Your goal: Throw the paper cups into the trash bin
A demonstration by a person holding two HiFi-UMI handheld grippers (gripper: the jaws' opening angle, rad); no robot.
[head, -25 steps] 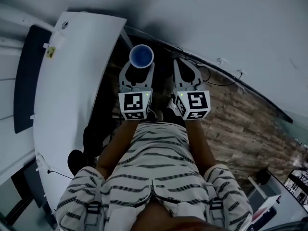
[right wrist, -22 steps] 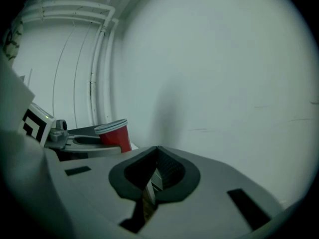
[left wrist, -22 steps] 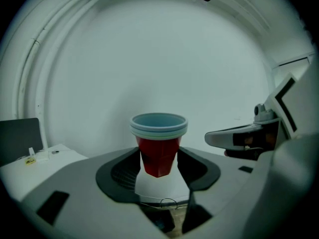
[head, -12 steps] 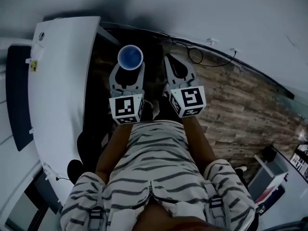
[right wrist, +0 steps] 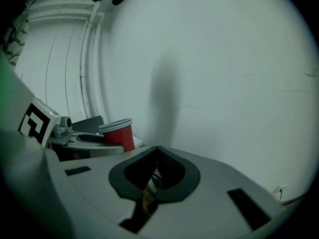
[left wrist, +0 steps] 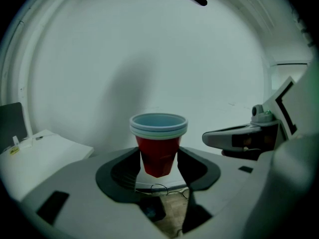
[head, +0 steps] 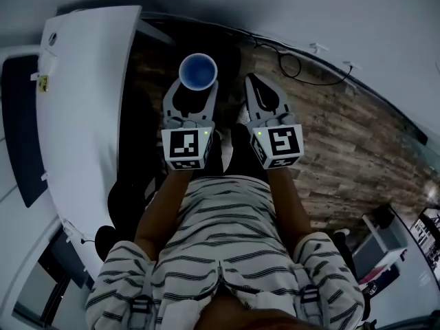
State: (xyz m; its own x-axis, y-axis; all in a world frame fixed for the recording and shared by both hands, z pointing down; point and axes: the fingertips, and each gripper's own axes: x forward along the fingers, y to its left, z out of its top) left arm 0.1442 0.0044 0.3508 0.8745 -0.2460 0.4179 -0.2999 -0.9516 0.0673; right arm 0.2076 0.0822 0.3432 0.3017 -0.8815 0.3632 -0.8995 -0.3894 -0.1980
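Observation:
A stack of red paper cups [left wrist: 158, 146] with pale rims stands upright between the jaws of my left gripper [left wrist: 158, 159], which is shut on its lower body. From the head view I look down into the top cup [head: 198, 71], its inside blue, at the tip of the left gripper [head: 196, 88] over the wooden floor. My right gripper [head: 253, 82] hangs just to the right of it, its tips meeting with nothing between them [right wrist: 157, 149]. The right gripper view shows the cups [right wrist: 118, 133] at its left. No trash bin is clearly visible.
A white table [head: 89, 115] runs along the left, with a dark flat pad [head: 17, 136] beyond it. A white wall [left wrist: 149, 59] stands close ahead. A black cable [head: 295, 64] lies on the wooden floor [head: 344, 136] by the wall.
Both grippers have sunk toward the floor, side by side. The cup stack stays in the left gripper, and the right gripper stays shut.

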